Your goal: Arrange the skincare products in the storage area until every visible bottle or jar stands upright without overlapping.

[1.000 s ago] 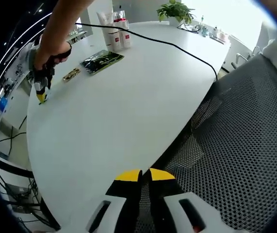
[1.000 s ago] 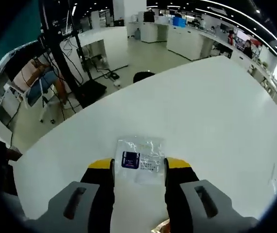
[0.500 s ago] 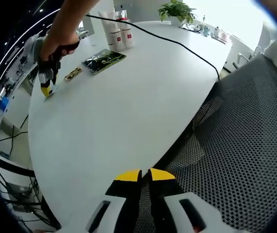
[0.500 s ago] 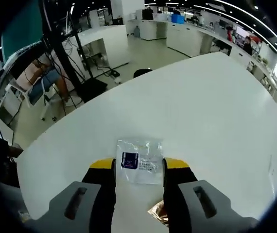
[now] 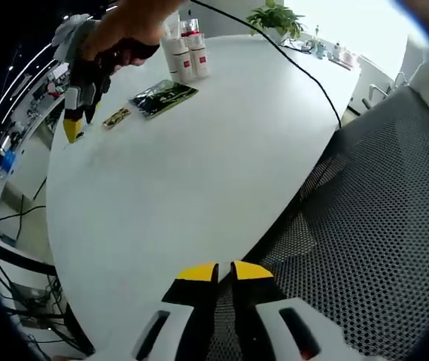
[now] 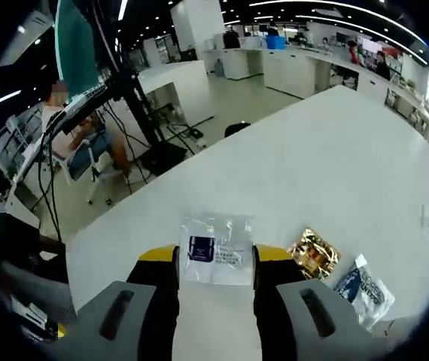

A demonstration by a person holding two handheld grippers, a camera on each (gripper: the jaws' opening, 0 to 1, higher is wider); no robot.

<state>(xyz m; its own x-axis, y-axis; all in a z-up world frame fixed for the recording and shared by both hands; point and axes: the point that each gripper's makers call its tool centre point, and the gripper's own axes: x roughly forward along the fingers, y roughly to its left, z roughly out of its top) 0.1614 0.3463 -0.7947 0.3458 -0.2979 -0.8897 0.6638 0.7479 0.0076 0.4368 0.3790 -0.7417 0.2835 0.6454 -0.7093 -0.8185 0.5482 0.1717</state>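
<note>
Yellow tips of the left claw [image 5: 224, 272] sit pressed together, gripping nothing, over the near edge of the white tabletop [image 5: 199, 165], with a black mesh chair [image 5: 365, 233] just beside it on the right of the left gripper view. Farther across that tabletop lies a dark flat packet [image 5: 162, 96] with a small gold sachet [image 5: 116, 117] near it, and beyond them a cluster of white bottles [image 5: 185, 54] with red labels stands upright. A black cable [image 5: 297, 68] runs over the tabletop toward the chair, and a potted plant [image 5: 273, 16] stands at the far end. A hand [image 5: 124, 34] holds the right claw [image 5: 71, 129] at the far left edge, pointing down. In the right gripper view, the right claw [image 6: 214, 259] has its jaws spread with a clear plastic sachet [image 6: 216, 250] bearing a dark label between them; whether the jaws press on it cannot be told. Just right of it lie a crinkled gold sachet [image 6: 314, 254] and a white-and-blue sachet [image 6: 365, 289]. Beyond the tabletop edge a person [image 6: 79, 135] sits on a chair.
</note>
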